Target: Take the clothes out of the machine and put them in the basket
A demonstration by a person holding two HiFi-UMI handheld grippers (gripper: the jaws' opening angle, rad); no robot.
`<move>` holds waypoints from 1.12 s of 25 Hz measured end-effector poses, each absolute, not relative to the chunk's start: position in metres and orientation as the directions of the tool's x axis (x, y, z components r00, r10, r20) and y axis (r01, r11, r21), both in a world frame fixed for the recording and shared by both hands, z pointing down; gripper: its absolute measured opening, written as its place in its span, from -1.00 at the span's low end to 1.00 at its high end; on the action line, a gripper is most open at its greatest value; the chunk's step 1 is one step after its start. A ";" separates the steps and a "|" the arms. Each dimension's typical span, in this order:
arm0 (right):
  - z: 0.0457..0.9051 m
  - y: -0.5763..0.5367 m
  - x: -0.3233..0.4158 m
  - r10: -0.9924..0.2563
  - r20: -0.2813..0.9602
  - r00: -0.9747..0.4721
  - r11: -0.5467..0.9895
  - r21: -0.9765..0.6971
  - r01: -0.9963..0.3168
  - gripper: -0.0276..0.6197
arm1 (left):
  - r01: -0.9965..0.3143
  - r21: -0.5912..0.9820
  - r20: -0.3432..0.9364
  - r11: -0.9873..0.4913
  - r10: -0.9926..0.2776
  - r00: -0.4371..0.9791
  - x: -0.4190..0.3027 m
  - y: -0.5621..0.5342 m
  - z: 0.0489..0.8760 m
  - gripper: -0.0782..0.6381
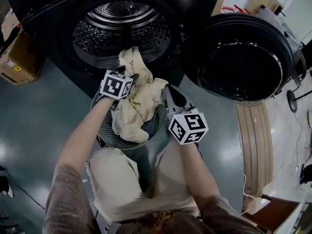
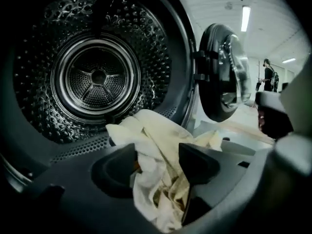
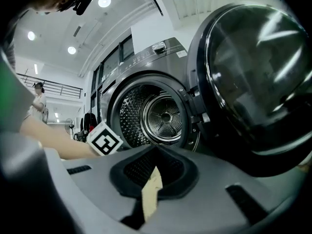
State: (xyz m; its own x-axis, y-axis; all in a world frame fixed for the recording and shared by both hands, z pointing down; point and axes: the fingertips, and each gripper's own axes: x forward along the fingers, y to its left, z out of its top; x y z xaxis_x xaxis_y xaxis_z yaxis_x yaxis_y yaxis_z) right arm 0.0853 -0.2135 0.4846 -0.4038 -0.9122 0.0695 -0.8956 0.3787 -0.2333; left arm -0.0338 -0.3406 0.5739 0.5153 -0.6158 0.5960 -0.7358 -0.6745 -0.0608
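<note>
Cream cloth (image 1: 139, 99) lies draped over the near mesh basket (image 1: 156, 125). Our left gripper (image 2: 157, 162) stands open around it; our right gripper (image 3: 155, 172) seems pinched on a fold. We judge this the drop: next, the right must let go.

The head view looks steeply down over the basket (image 1: 108, 130); both gripper views, low and close, face the washing machine's drum (image 2: 97, 77), seen in all three.
</note>
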 end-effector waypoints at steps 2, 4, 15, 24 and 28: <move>0.483 -0.211 0.089 -0.916 0.070 -0.395 0.371 -0.228 -0.900 -0.92 | -0.759 -0.056 0.601 -0.649 -0.629 0.494 -0.030 -0.357 0.583 -0.01; 0.481 -0.209 0.097 -0.922 0.067 -0.382 0.359 -0.226 -0.906 -0.92 | -0.781 -0.054 0.596 -0.622 -0.647 0.475 -0.027 -0.368 0.588 -0.06; 0.477 -0.205 0.103 -0.927 0.052 -0.372 0.352 -0.220 -0.910 -0.92 | -0.773 0.002 0.575 -0.635 -0.631 0.520 -0.041 -0.340 0.574 -0.67; 0.478 -0.206 0.096 -0.920 0.040 -0.389 0.372 -0.214 -0.903 -0.92 | -0.626 0.056 0.605 -0.778 -0.472 0.641 -0.056 -0.221 0.535 -0.68; 0.481 -0.210 0.097 -0.929 0.051 -0.366 0.332 -0.317 -0.888 -0.92 | -0.577 0.066 0.636 -0.814 -0.412 0.653 -0.068 -0.188 0.531 -0.66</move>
